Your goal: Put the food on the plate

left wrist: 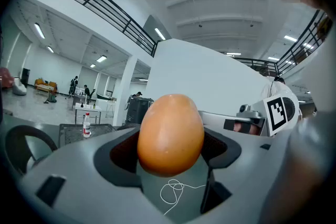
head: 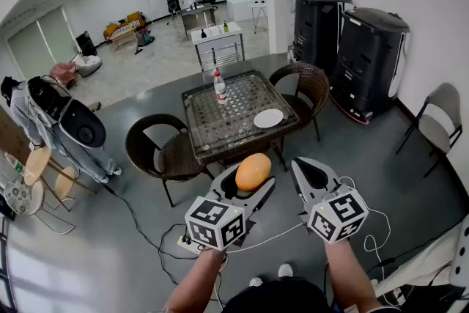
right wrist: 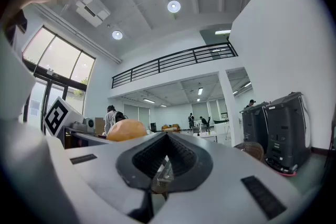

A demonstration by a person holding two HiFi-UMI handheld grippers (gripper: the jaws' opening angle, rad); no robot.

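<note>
The food (head: 253, 172) is a smooth, egg-shaped piece, orange-yellow with a faint sheen. I hold it in the air, pinched at its sides between the widely spread jaws of my left gripper (head: 248, 184), short of the table (head: 212, 135). The plate (head: 268, 118) is small, round, white and bare. It lies flat on the glass tabletop near its right front corner, well apart from the food.
</note>
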